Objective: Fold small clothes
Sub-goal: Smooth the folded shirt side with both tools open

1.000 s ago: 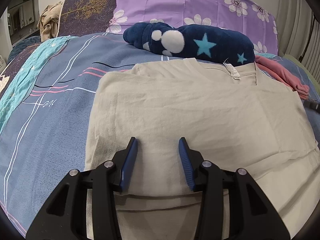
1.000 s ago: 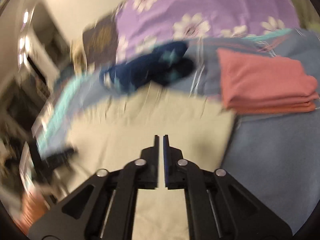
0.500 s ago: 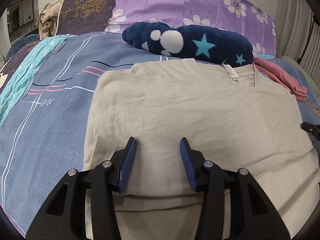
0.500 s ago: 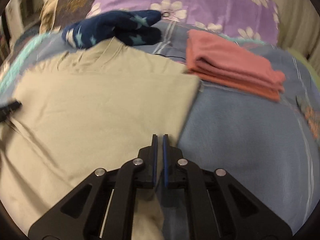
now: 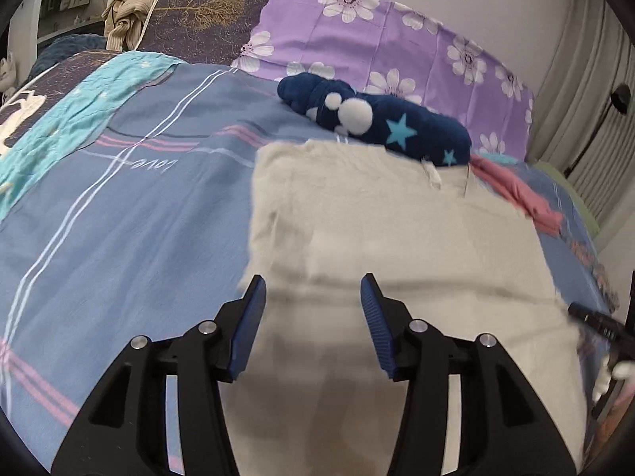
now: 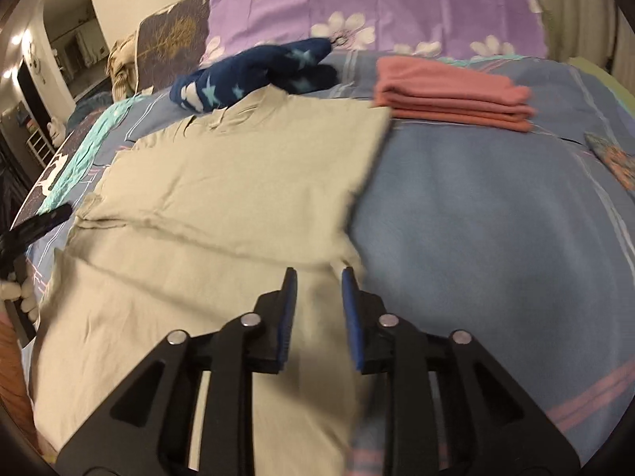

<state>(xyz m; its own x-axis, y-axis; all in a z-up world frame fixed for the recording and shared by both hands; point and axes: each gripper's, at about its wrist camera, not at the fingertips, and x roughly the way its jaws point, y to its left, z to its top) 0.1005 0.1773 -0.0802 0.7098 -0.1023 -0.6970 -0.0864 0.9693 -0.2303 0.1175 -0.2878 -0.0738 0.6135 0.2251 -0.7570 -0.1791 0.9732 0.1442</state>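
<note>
1. Beige shirt (image 6: 222, 182) lies flat on the bed (image 6: 496, 218), sleeves folded in, ready for folding
2. My left gripper (image 5: 313, 289), jaws spread and just widened, empty, at its left edge
3. My right gripper (image 6: 319, 277), just parted, empty, at the right edge

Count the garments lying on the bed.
3: the beige T-shirt spread flat in front, the folded pink garment beyond its right corner, the navy star-print piece behind its collar. Others may lie out of view.
</note>
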